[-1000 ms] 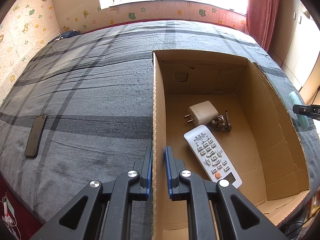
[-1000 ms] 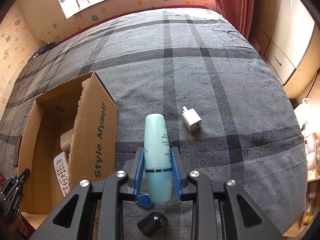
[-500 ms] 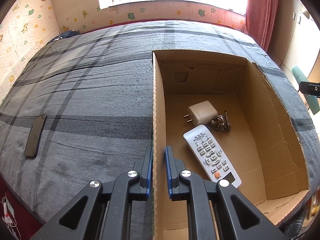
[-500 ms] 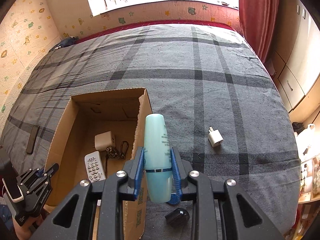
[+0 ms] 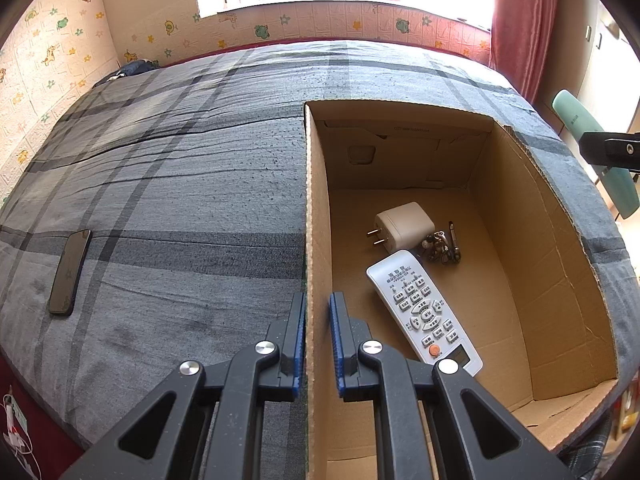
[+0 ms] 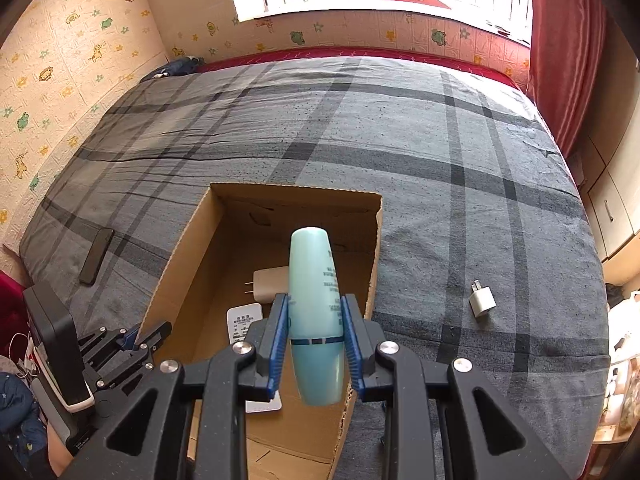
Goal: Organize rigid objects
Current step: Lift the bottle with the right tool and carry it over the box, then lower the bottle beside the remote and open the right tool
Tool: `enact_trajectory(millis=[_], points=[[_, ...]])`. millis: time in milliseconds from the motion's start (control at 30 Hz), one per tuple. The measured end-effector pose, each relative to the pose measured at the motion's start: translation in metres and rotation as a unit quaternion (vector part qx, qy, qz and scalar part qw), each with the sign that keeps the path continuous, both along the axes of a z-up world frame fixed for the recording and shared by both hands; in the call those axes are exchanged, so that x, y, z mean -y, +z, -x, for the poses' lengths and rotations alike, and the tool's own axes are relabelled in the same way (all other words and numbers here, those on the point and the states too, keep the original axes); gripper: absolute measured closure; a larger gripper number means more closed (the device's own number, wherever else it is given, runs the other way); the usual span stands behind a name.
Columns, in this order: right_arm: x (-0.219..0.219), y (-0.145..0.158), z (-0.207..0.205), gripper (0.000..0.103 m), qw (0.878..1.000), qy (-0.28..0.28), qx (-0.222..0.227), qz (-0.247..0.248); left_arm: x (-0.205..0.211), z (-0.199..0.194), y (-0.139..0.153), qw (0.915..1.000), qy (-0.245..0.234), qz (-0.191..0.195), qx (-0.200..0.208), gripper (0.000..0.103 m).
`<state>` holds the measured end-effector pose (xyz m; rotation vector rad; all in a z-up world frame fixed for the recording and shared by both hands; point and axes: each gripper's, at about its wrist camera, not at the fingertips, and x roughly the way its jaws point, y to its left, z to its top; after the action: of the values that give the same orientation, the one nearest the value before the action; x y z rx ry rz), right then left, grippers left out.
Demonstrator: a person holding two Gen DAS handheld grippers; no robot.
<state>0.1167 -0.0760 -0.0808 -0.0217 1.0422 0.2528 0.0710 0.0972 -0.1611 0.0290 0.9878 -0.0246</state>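
Blue pads of the right gripper (image 6: 316,336) pinch a teal bottle (image 6: 316,312) across its lower body, just above the dark band. The bottle points forward along the fingers and hangs over the open box (image 6: 372,248), near its right wall. Judged stiff, smooth and probably light; the rounded plastic could slip, so the present hold at the widest part looks sound.

The left gripper (image 5: 318,340) has its pads pressed onto the box's left wall (image 5: 316,216), 1 inside and 1 outside, steadying it.

Inside the box lie a charger (image 5: 404,226), a remote (image 5: 424,312) and keys (image 5: 442,246). Outside on the bedspread (image 6: 400,140) remain a small plug (image 6: 482,300) and a phone (image 5: 70,272).
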Motion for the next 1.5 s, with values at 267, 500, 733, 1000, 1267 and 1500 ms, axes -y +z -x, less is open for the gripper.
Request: enact_trajectory(millis=[267,500,733,1000,1267,1500], points=[[-0.027,-0.019,-0.008,0.075,1.0,0.025,-0.019,0.003,0.0,0.001,0.0,1.0,-0.001,0.001,0.0,0.091],[-0.042,-0.048,-0.018,0.075,0.999,0.025,-0.044,0.017,-0.001,0.001,0.0,1.0,-0.001,0.003,0.0,0.091],[-0.052,-0.075,-0.026,0.075,0.996,0.029,-0.07,0.037,-0.001,0.0,-0.001,1.0,-0.001,0.002,0.0,0.091],[-0.064,-0.107,-0.033,0.075,0.991,0.036,-0.103,0.071,-0.001,0.0,-0.001,1.0,-0.001,0.002,0.0,0.091],[-0.068,-0.133,-0.037,0.075,0.986,0.04,-0.136,0.085,-0.001,0.0,-0.001,1.0,-0.001,0.003,0.0,0.091],[-0.07,-0.138,-0.043,0.075,0.985,0.037,-0.148,0.083,-0.001,0.0,-0.001,1.0,0.0,0.003,0.001,0.091]])
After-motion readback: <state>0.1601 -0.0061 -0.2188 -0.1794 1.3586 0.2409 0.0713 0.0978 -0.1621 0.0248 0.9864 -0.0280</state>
